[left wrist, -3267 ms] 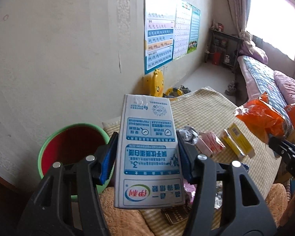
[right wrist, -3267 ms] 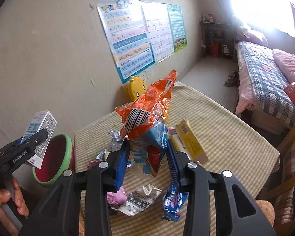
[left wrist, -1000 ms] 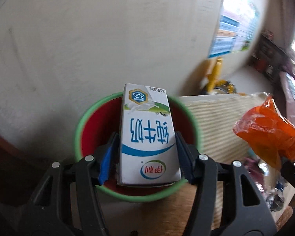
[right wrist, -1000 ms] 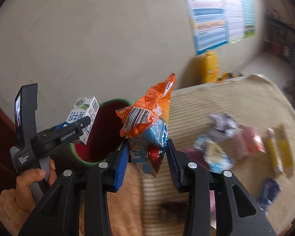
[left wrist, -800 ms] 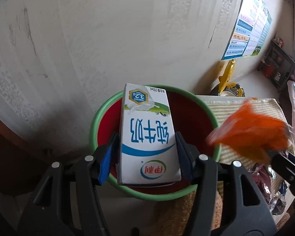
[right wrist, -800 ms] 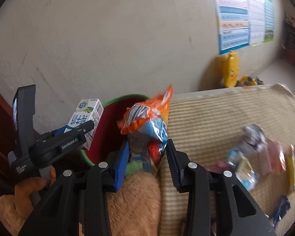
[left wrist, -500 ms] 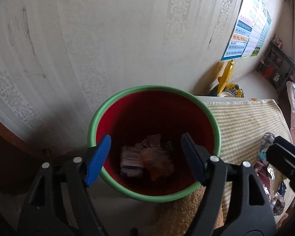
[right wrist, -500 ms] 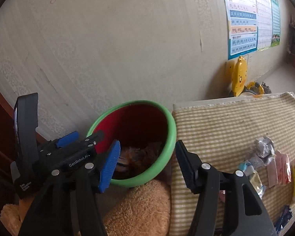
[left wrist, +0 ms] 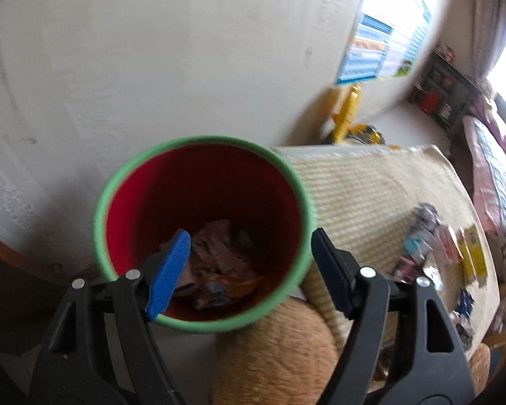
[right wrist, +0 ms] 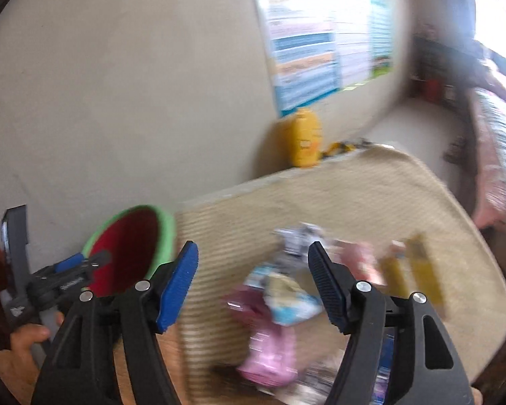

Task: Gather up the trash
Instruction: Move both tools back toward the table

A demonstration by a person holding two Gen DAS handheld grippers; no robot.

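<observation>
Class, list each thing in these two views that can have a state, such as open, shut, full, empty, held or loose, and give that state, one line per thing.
Left gripper: open, empty, jaws just opened.
Right gripper: open, empty, jaws just opened.
Red bin: upright, lidless, wrappers at the bottom.
Wrappers on the table: loose, unheld.
Yellow boxes: lying flat, unheld.

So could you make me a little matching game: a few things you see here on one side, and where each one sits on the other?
Things:
1. red bin with green rim
2. pink wrapper
3. yellow toy
4. poster

Places:
A. on the wall
B. on the checked tablecloth
C. on the floor by the wall
D. beside the table, below the left gripper

Pairs: 1-D, 2-B, 3-C, 4-A
</observation>
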